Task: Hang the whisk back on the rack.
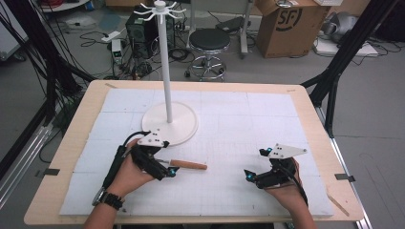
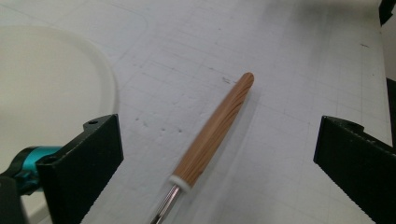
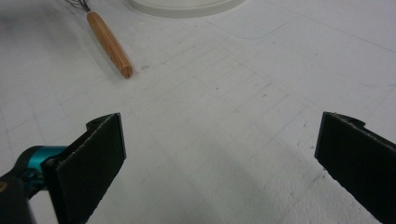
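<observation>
While the left gripper (image 2: 212, 163) is hovering with jaws spread wide astride the wooden-handled whisk (image 2: 215, 130) lying on the bench just beside the white stand's base (image 1: 170, 123), I'm worrying the round handle rolls away as they close; the right gripper (image 3: 219, 158) is idling, released.

Each gripper, the left gripper (image 1: 168, 172) and the right gripper (image 1: 248, 174), is built in black with teal joints, topped by a grey plate. A dark wristwatch (image 1: 109, 199) is worn.
</observation>
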A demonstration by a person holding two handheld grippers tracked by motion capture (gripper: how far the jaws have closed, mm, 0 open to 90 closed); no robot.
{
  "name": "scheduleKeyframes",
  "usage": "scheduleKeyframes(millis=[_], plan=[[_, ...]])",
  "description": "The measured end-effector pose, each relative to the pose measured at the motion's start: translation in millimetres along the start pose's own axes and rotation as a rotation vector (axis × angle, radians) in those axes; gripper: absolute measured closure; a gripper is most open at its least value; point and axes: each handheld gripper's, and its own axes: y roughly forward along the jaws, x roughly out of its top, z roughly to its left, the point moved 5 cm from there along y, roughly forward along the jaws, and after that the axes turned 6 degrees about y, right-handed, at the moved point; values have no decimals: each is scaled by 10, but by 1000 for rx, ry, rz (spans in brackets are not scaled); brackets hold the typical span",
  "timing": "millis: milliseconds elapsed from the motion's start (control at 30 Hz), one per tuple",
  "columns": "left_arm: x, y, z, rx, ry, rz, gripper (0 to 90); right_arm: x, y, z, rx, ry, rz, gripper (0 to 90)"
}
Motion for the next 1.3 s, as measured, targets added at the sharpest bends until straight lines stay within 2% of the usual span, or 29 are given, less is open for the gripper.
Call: scheduleKeyframes(millis=[67,100,167,200,267,333,433,533,567,633,700,800,867,900,933,1000,1067,1300], plan=[[9,80,15,-2,12,28,19,2,-1,3,0,1,-1,8],[0,114,27,-10,12,34,36,1,-2,6,1,3,0,8],[-43,169,50,-5,-2,79,48,0,-4,6,2,3,1,8],[-64,195,61,0,3,98,89,0,0,3,2,4,1,8],[-93,224,70,-3,5,134,109,1,3,2,0,6,1,8],[-107,244,66,-14,8,144,154,-1,10,-1,-1,3,5,8],[-136,260,70,-25,11,170,275,-2,15,1,-1,2,7,9],[-173,284,77,-17,13,212,350,-2,21,0,0,1,9,9],[-186,292,79,-10,14,232,428,-1,26,-5,-4,-3,9,9],[-206,314,75,5,3,251,438,-2,28,-5,-5,-4,10,9],[-224,323,83,19,18,280,501,-4,31,-4,-7,-3,14,9],[-222,323,87,27,9,277,525,-5,35,-4,-10,-1,17,9],[-204,330,88,29,27,307,549,-8,41,-3,-10,-4,21,9],[-161,355,69,30,39,353,555,-10,44,-4,-12,-7,22,9],[-161,355,69,30,39,353,572,-10,44,-4,-12,-7,22,9],[-128,370,43,22,64,386,631,-11,44,-5,-16,-13,22,9],[-126,371,29,10,65,387,669,-13,34,-3,-15,-9,24,9],[-122,371,18,3,69,384,706,-16,33,4,-17,-11,26,9]])
